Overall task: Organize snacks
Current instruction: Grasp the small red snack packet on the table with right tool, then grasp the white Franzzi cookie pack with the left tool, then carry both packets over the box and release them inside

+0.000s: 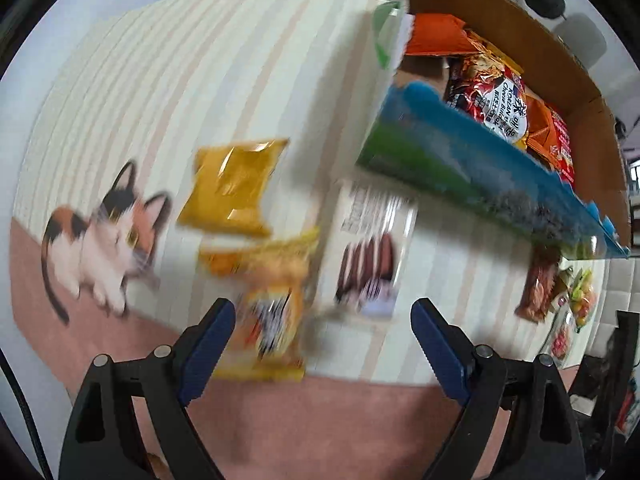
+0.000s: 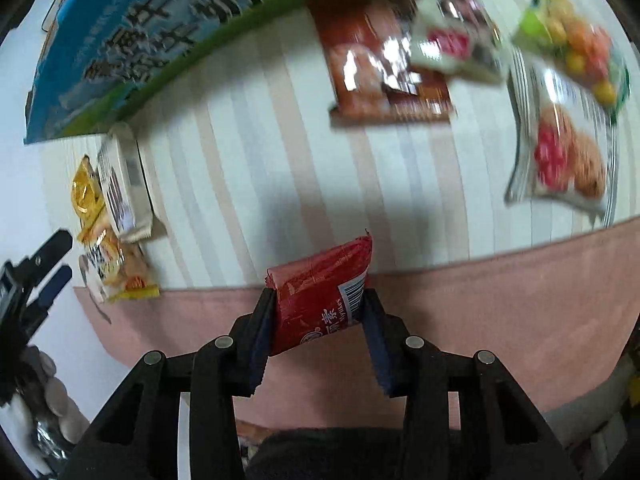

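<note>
**Snacks partly boxed, many left on the mat**

Snacks are only partly sorted. The cardboard box [image 1: 500, 92], standing along the striped mat's [image 1: 200, 80] far edge, already holds several packets, among them a red noodle bag [image 1: 492, 96]. The right gripper [image 2: 320, 312] is clenched on a red packet [image 2: 320, 300] above the mat's pink near border, not yet boxed. The left gripper [image 1: 324, 340] is spread wide and empty above an orange-yellow packet [image 1: 276, 320]. Left loose: a yellow pouch [image 1: 236, 188] and a white wrapper [image 1: 372, 248] toward the box's side, a brown packet [image 2: 384, 68] and three bright bags toward the mat's right edge. By my judgement, more than half remains.
</note>
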### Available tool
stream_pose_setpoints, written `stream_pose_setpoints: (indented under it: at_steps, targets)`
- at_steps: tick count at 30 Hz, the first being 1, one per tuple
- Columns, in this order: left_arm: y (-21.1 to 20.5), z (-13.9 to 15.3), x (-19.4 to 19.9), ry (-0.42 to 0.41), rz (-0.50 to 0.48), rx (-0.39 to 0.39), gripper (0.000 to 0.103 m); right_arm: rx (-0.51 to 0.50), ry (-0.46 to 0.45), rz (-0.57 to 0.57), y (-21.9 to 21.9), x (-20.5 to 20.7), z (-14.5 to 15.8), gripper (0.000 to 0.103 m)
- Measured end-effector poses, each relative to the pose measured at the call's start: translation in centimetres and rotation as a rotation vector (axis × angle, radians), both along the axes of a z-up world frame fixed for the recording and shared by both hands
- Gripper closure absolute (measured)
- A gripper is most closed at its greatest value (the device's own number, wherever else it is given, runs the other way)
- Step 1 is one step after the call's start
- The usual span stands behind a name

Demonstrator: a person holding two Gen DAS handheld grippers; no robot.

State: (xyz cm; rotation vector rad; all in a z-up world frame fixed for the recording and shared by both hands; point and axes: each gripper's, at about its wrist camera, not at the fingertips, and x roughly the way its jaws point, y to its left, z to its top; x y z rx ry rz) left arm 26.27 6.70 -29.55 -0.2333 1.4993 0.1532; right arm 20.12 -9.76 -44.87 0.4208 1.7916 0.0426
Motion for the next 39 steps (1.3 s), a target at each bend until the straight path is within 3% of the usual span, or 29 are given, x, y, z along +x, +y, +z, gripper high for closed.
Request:
stream_pose_setpoints:
  at_steps: [10, 11, 13, 17, 22, 29, 39]
  targets:
    - [-2.6, -5.5, 5.0, 0.101, -0.121, 0.003, 0.013, -0.064, -0.047, 0.024, 0.2, 3.0, 0.7, 0.058]
    - [-2.7, -6.0, 5.1, 0.112, -0.126, 0.003, 0.016, -0.067, -0.046, 0.024, 0.1, 3.2, 0.7, 0.058]
    - [-3.0, -6.6, 5.3, 0.116, -0.134, 0.006, 0.041, -0.074, -0.046, 0.025, 0.0, 3.5, 0.7, 0.058]
    - [-3.3, -6.5, 4.9, 0.093, -0.131, 0.031, 0.046, -0.078, -0.046, 0.03, -0.8, 3.9, 1.0, 0.058]
    - [-3.7, -5.4, 2.7, 0.071, -0.134, 0.054, 0.046, -0.069, -0.062, 0.035, -0.7, 4.5, 1.8, 0.058]
    - [-5.9, -2.2, -0.4, 0.016, -0.157, 0.021, 0.046, -0.044, -0.111, 0.073, -1.4, 4.5, 4.7, 0.059]
    - [-10.4, 5.4, -3.5, -0.113, -0.228, 0.01, 0.046, -0.051, -0.243, 0.159, -2.4, 3.0, 11.3, 0.059]
